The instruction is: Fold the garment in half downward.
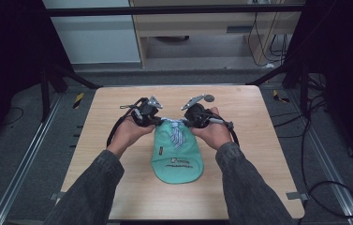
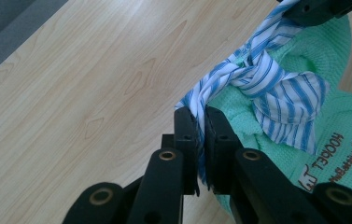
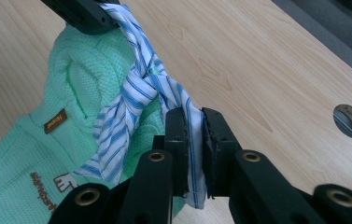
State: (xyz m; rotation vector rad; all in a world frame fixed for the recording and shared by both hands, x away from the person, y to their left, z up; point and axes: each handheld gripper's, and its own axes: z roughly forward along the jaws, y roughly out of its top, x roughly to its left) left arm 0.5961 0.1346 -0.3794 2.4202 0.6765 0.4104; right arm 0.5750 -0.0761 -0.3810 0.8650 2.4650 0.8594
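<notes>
The left gripper (image 1: pixel 151 118) pinches one end of the striped ribbon (image 2: pixel 257 79). To tie the knot well, I think both ends should be pulled apart slowly and evenly. The right gripper (image 1: pixel 190 119) pinches the other end. The green top (image 1: pixel 176 154) lies mid-table, lengthways toward the person, collar pointing away.

Bib (image 1: pixel 177 159) lettering perhaps too small.

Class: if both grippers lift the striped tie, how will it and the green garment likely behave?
The tie looks thin and creased, so probably floppy. Its knot joins both pinched ends, so it should hold. The knit garment lies flat and soft, so it would likely sag and dangle.
</notes>
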